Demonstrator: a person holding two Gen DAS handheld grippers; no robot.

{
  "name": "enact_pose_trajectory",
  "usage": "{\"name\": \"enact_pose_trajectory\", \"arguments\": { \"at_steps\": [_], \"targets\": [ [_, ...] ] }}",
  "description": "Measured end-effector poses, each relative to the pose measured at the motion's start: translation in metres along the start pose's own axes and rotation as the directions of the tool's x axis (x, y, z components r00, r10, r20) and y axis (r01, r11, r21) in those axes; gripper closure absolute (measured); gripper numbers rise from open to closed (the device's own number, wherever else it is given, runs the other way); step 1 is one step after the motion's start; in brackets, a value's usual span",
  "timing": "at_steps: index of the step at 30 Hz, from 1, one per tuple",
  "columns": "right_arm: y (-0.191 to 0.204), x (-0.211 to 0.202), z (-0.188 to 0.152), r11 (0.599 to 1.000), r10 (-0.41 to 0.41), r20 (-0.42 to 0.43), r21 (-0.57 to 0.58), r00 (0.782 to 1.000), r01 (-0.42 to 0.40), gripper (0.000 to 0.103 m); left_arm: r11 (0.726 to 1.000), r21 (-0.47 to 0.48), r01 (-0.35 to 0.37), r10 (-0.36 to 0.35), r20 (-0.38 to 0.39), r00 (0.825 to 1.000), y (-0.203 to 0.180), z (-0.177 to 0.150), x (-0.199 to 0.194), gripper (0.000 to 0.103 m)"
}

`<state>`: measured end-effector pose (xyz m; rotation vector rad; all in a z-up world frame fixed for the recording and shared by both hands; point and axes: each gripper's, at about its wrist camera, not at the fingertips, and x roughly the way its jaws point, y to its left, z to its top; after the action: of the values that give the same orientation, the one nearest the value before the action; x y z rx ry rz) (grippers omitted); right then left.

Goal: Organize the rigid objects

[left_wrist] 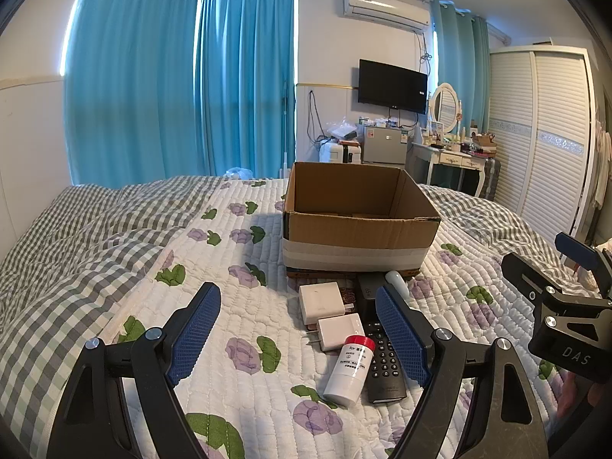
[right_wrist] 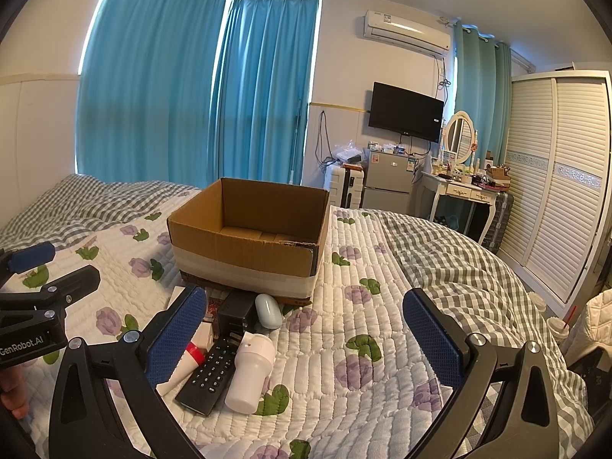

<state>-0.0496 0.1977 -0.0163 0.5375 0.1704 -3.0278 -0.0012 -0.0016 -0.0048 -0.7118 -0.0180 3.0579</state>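
I see a quilted bedspread (left_wrist: 244, 317), white and ribbed with stitching, printed with purple roses and green leaves, and a grey gingham blanket (left_wrist: 76, 252) rumpled beside it. On the quilt stands a corrugated cardboard box (left_wrist: 359, 225), rectangular, open at the top, with a pale tape band round its lower wall; I can see nothing inside it from either view.

Just in front of the box lies a cluster of hard, smooth items, some touching. Two white square plug adapters (left_wrist: 320, 300) lie side by side, the nearer one (left_wrist: 340, 331) with metal prongs. A white cylindrical bottle with a red cap (left_wrist: 350, 369) lies on its side against a long black remote control (left_wrist: 382, 359) with rows of buttons. In the right wrist view I also make out a second white plastic bottle (right_wrist: 250, 375) lying on the remote, a black block-shaped charger (right_wrist: 237, 311) and a pale blue oval case (right_wrist: 268, 310).

My left gripper (left_wrist: 302, 338) hovers over the quilt with its textured blue pads spread wide, holding nothing. My right gripper (right_wrist: 308, 340) is likewise spread wide and empty, its left pad near the red-capped bottle.
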Motion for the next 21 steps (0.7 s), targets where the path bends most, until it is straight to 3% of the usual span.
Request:
{"name": "enact_pose_trajectory", "arguments": {
  "at_steps": [21],
  "targets": [
    [-0.0009, 0.0002, -0.0004, 1.000, 0.000, -0.007, -0.002, 1.000, 0.000, 0.000, 1.000, 0.000, 0.000, 0.000, -0.004, 1.000, -0.0002, -0.0006, 0.0000, 0.017]
  ]
}}
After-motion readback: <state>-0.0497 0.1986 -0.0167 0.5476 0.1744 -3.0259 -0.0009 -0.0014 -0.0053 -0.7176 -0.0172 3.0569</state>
